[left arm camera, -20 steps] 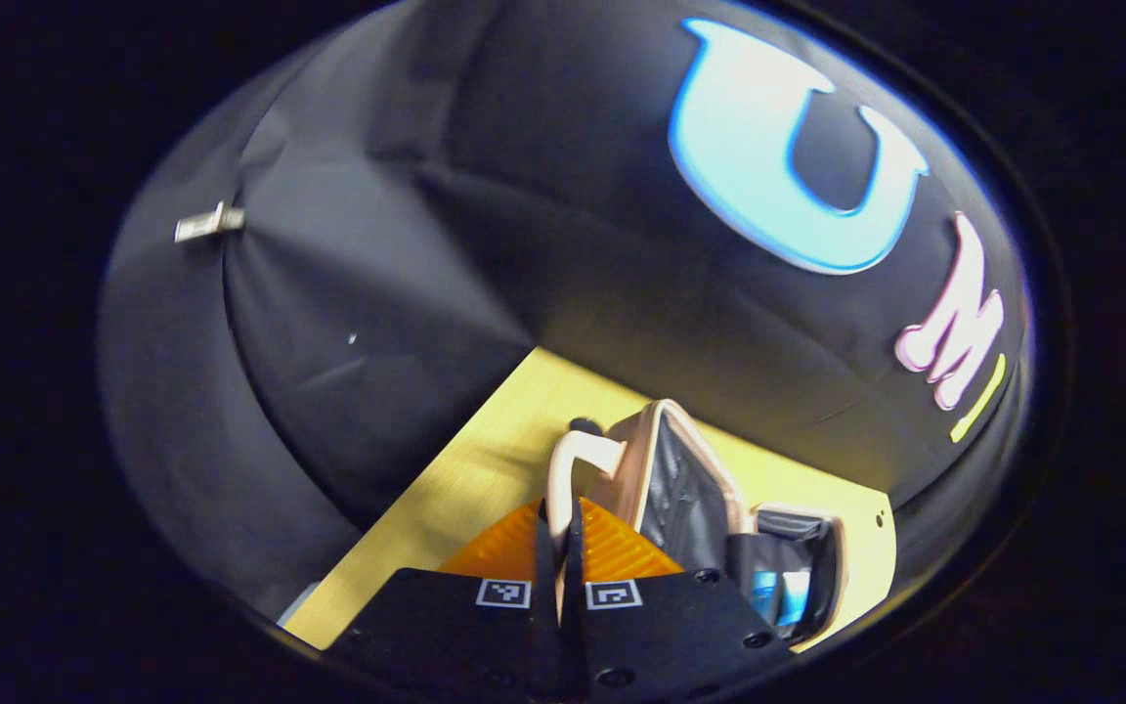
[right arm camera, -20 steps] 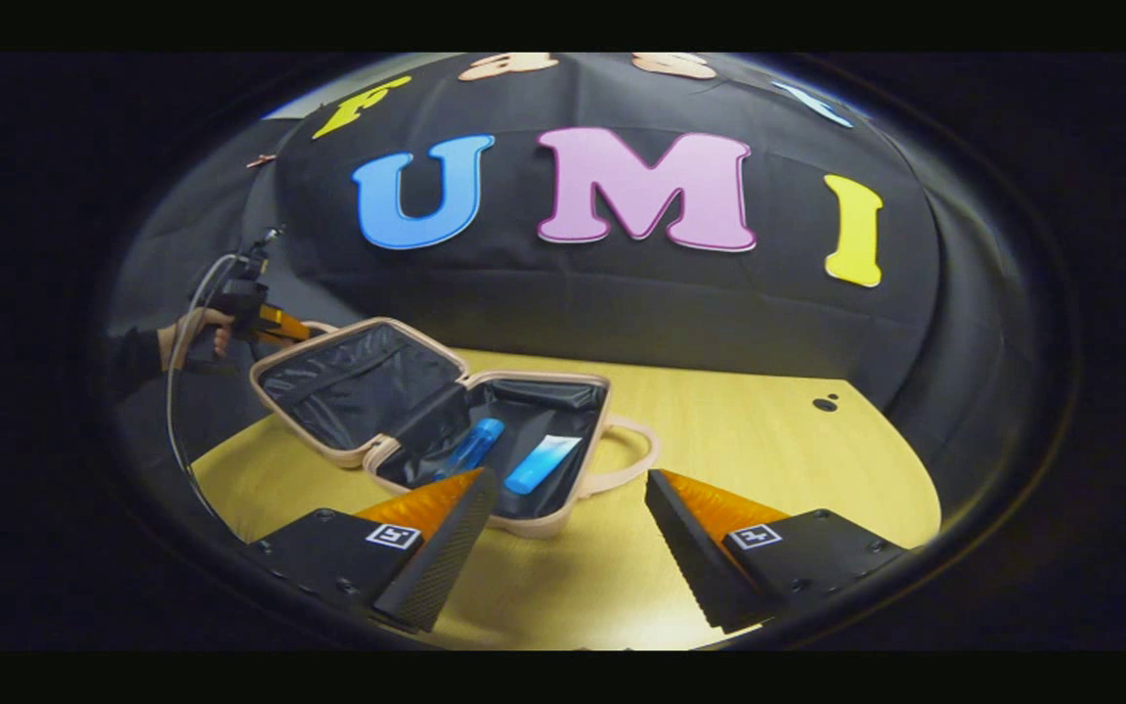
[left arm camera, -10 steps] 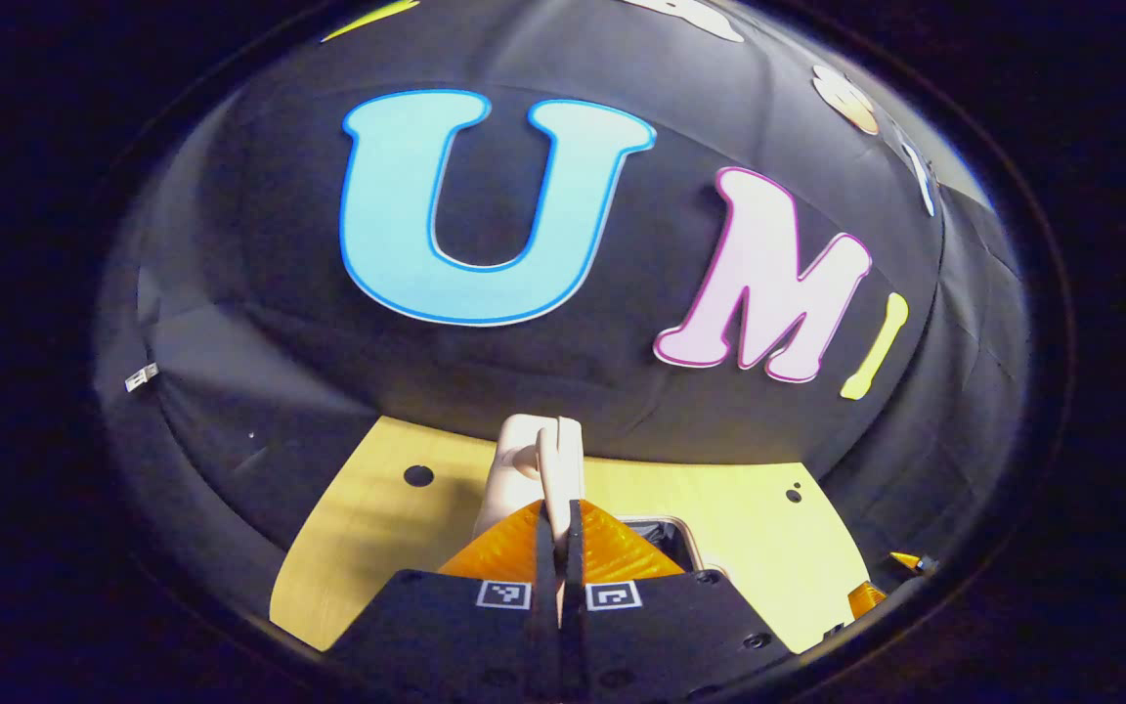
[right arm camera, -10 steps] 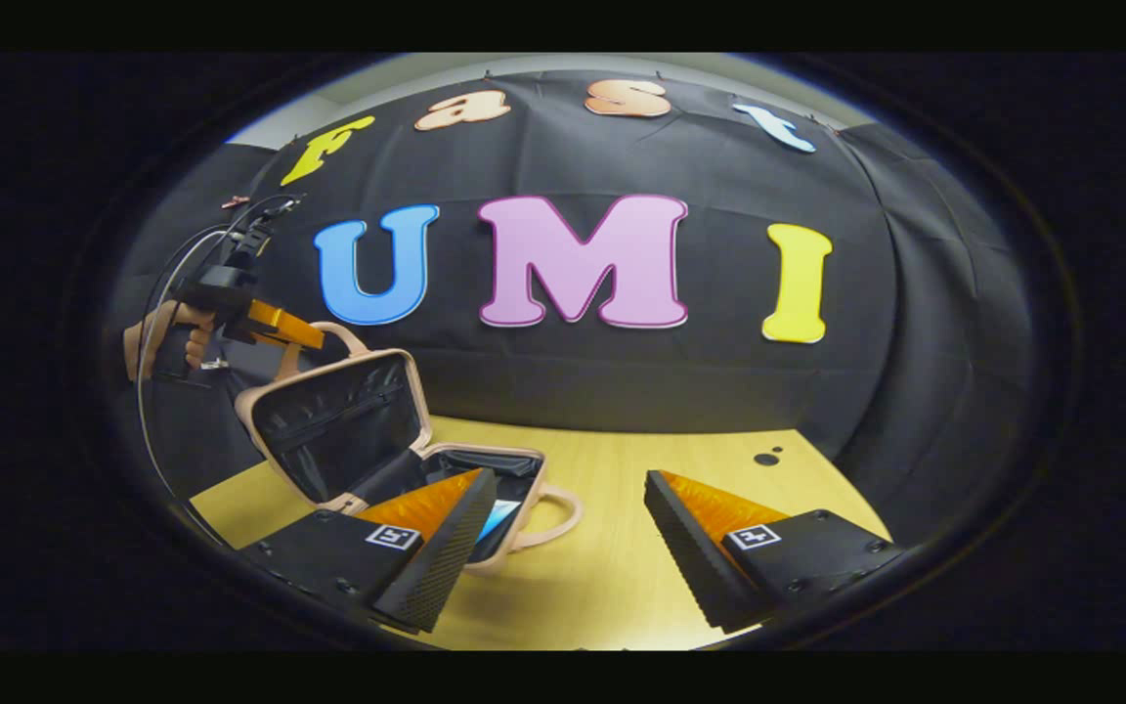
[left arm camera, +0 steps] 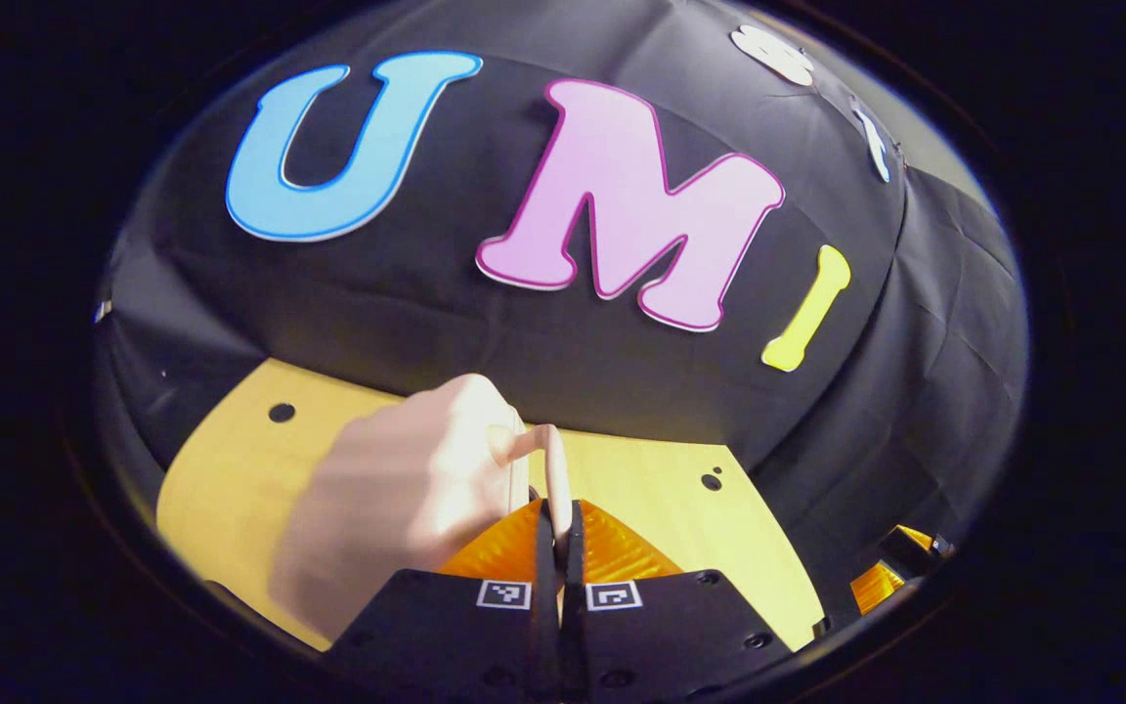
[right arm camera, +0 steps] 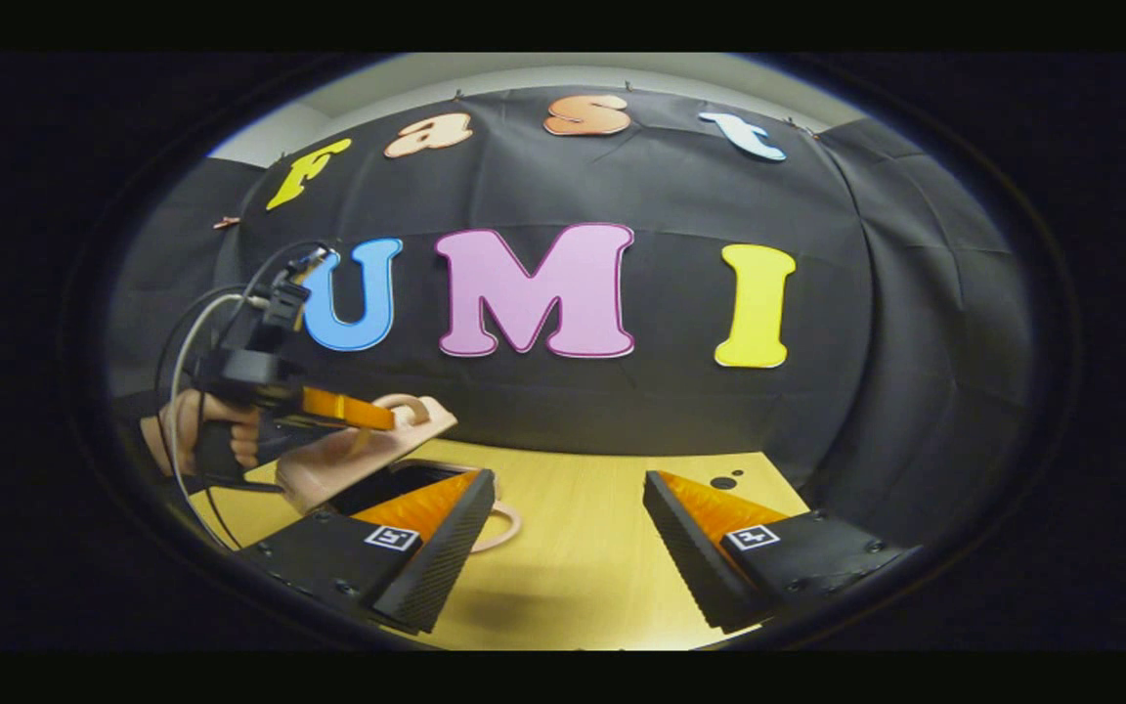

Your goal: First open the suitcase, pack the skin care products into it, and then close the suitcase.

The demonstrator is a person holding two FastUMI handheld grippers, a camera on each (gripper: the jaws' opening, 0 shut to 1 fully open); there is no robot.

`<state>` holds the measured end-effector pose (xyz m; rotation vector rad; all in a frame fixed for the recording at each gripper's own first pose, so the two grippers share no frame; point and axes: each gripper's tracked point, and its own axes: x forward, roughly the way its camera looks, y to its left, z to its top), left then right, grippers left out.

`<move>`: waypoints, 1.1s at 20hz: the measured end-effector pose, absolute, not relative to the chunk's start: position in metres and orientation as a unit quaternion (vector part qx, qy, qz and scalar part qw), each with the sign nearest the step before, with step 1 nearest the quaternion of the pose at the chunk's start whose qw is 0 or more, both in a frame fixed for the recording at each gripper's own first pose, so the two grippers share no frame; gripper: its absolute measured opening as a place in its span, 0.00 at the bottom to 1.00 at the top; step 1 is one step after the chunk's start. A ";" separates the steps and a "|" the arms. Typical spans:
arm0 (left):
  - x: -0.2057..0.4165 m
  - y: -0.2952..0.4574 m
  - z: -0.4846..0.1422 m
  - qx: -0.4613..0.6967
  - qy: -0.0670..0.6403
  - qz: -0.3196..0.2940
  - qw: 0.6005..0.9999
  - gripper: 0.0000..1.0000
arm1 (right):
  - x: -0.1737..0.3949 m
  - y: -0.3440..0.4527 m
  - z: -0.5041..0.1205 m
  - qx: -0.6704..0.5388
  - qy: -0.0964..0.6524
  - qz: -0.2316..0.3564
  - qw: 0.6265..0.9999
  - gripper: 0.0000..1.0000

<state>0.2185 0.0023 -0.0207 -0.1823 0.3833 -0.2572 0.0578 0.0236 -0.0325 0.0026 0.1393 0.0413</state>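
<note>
A: What does the left gripper view give you?

B: The left gripper (left arm camera: 559,533) has its two fingers pressed together on the thin handle (left arm camera: 553,469) of the suitcase lid (left arm camera: 397,499). The pale lid's outer face spreads to the left of the fingers, above the yellow desk (left arm camera: 661,489). At the lower right edge, part of the right gripper (left arm camera: 890,577) shows.

A: And the right gripper view?

B: The right gripper (right arm camera: 568,533) hangs over the desk (right arm camera: 583,557) with its fingers wide apart and nothing between them. Farther off on the left, a hand (right arm camera: 206,435) holds the left gripper (right arm camera: 382,416), clamped on the lid handle (right arm camera: 414,403). The lid (right arm camera: 358,455) tilts low over the suitcase base (right arm camera: 397,479), a dark gap between them. The base's own handle (right arm camera: 502,523) lies on the desk just behind the right gripper's left finger.
</note>
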 end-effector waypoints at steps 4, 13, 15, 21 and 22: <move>0.237 -0.036 -0.084 -0.040 0.216 -0.129 0.967 0.06 | 0.057 -0.001 -0.039 0.001 0.078 0.015 0.997 0.98; 0.220 -0.066 -0.125 -0.031 0.255 -0.150 0.955 0.34 | 0.037 -0.005 -0.005 0.001 0.041 -0.011 0.999 0.98; 0.201 -0.064 -0.094 -0.051 0.230 -0.160 0.959 0.36 | 0.031 -0.001 0.008 -0.002 0.032 -0.021 0.999 0.98; 0.111 -0.014 0.022 -0.053 0.097 -0.134 0.985 0.96 | 0.008 0.044 0.048 -0.009 -0.002 -0.016 1.000 0.97; 0.092 -0.004 0.040 -0.048 0.076 -0.129 0.988 0.96 | 0.003 0.053 0.051 -0.010 -0.003 -0.012 1.000 0.97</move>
